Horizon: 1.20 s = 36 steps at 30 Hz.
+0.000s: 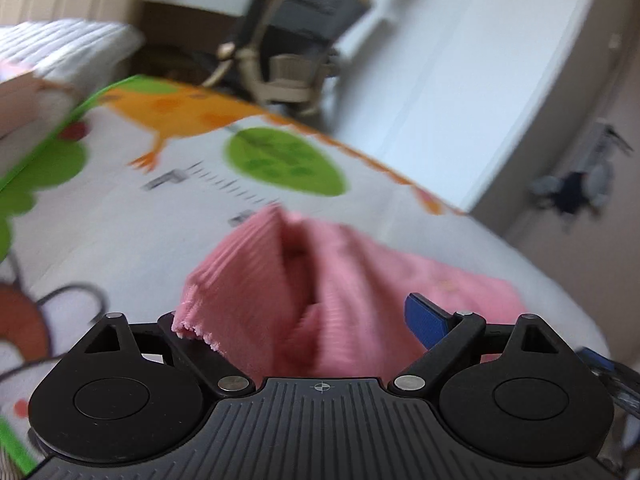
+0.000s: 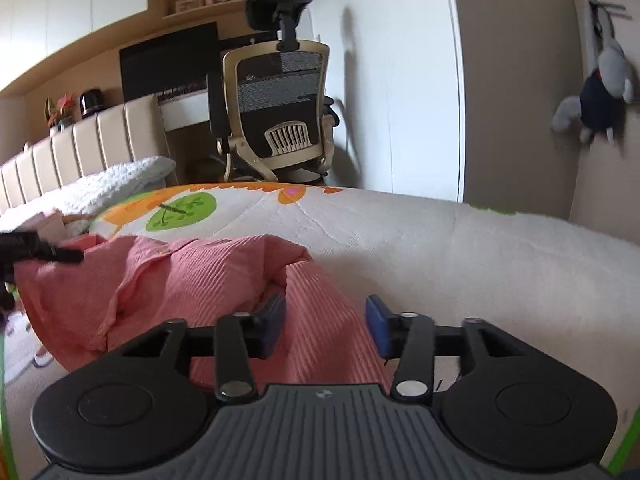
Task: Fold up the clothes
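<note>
Clearly both grippers, left [image 1: 304,320] and right [image 2: 326,326], stand wide open around bunched pink cloth [image 2: 224,276], gripping nothing, so closing might catch several layers.

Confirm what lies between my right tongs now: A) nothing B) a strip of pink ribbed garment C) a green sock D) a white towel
B: a strip of the pink ribbed garment runs between the open blue pads of the right tongs.
</note>
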Available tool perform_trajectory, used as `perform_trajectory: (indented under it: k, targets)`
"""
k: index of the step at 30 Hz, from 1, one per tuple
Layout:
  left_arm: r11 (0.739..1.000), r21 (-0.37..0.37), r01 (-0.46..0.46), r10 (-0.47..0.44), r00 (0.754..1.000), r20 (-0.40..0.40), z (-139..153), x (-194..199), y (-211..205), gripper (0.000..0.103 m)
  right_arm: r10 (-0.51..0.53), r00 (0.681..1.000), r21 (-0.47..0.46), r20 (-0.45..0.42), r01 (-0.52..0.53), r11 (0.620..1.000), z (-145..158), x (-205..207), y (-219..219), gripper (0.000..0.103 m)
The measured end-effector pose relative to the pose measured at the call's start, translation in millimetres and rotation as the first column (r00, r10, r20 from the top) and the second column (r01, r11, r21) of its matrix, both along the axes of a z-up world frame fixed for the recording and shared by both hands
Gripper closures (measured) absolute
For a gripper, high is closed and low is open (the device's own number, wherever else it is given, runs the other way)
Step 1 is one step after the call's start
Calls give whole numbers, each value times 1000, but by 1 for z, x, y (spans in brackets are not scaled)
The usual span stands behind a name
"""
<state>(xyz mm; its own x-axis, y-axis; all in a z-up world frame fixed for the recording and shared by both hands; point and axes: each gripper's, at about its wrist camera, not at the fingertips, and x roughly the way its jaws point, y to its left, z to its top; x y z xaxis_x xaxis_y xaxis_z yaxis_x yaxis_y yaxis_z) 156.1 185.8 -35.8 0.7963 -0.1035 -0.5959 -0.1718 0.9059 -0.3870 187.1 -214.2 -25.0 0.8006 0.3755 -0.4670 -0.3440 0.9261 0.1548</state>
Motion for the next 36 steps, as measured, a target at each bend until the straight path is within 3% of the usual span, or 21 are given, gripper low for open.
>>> perform_trajectory:
  k: [1,3,4,5,6,7,10,13,15,17,20,21,23,27,31,34,36]
  targets:
    - [999,-16,-30,30,1000,-5,-6,-1,4,9,0,1000,19,-8,0,1000,-2,0,0,41]
    - [995,-42,-85,84,996,-12,-16,-2,10,12,7,999,69,-39,-5,998,-8,1,-5,36]
    - [995,-34,-91,91,996,9,-16,-4,9,27,11,998,98,-63,-5,995,-12,2,-8,32]
    - [996,-29,-87,88,996,27,-16,-5,8,62,11,996,127,-88,1,992,-16,4,-12,27]
    - [998,-30,-58,59,998,39,-13,-3,5,75,9,993,158,-115,9,987,-20,6,-17,25]
    - [999,-22,-41,43,997,58,-6,-3,1,79,8,990,189,-141,19,982,-24,7,-21,21]
    - [992,123,21,-40,987,158,34,-3,-34,89,-2,980,285,-197,59,957,-31,13,-37,12]
    - [966,231,117,-175,952,250,69,-10,-82,89,18,978,359,-210,60,931,-36,15,-47,1]
    - [939,277,204,-282,918,279,81,-12,-120,89,31,977,389,-212,55,919,-38,15,-50,0]
    - [913,283,295,-369,893,259,77,-8,-156,89,33,977,400,-212,56,915,-39,14,-52,0]
    - [862,287,417,-473,865,165,51,7,-206,86,41,975,454,-217,63,889,-41,14,-58,0]
    - [843,294,450,-501,856,126,38,11,-221,81,43,975,471,-218,67,879,-41,15,-59,0]
    - [814,298,499,-541,838,74,16,13,-238,53,40,975,482,-217,71,873,-42,14,-60,0]
    - [757,343,556,-607,793,52,2,8,-252,33,32,974,479,-223,81,874,-42,13,-59,0]
    - [750,335,570,-618,785,48,1,12,-250,29,72,964,442,-254,50,896,-34,19,-54,0]
    - [749,329,576,-624,779,56,-3,8,-244,27,135,970,427,-204,-36,903,-4,24,-55,0]
    - [752,316,579,-625,778,64,-3,8,-242,27,128,983,339,-134,-75,938,26,31,-46,0]
